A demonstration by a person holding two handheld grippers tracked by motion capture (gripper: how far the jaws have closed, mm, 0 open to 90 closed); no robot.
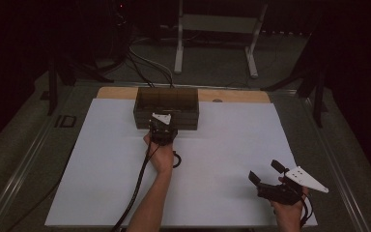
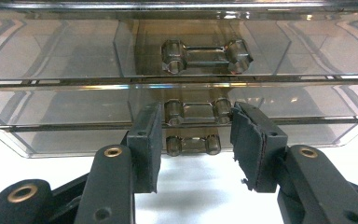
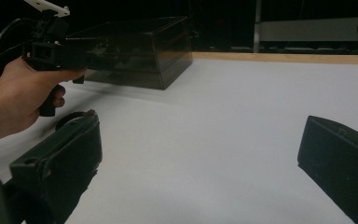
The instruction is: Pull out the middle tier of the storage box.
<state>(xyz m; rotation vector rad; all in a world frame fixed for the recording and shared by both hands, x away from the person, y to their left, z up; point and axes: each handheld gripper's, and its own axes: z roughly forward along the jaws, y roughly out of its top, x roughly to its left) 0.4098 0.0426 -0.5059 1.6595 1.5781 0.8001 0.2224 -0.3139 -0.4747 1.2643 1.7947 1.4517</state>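
Note:
A smoked see-through drawer box [image 1: 166, 107] with three stacked drawers stands at the far middle of the white sheet. My left gripper [image 1: 161, 124] is at its front face. In the left gripper view the left gripper [image 2: 196, 122] has its pads on either side of the middle drawer handle [image 2: 197, 112], a hair's gap on each side; the bottom handle [image 2: 193, 144] lies lower between them and the top handle [image 2: 207, 56] is above. My right gripper [image 1: 265, 171] hovers open and empty over the near right of the sheet. In the right gripper view the right gripper [image 3: 200, 140] faces the box [image 3: 130, 51] and the left hand.
The white sheet [image 1: 222, 145] covers a wooden tabletop [image 1: 241, 95]. A black cable [image 1: 137, 188] trails from the left gripper along the forearm. Behind the table stand a white metal frame [image 1: 215, 29], dark stands [image 1: 53, 77] and loose cables on the floor.

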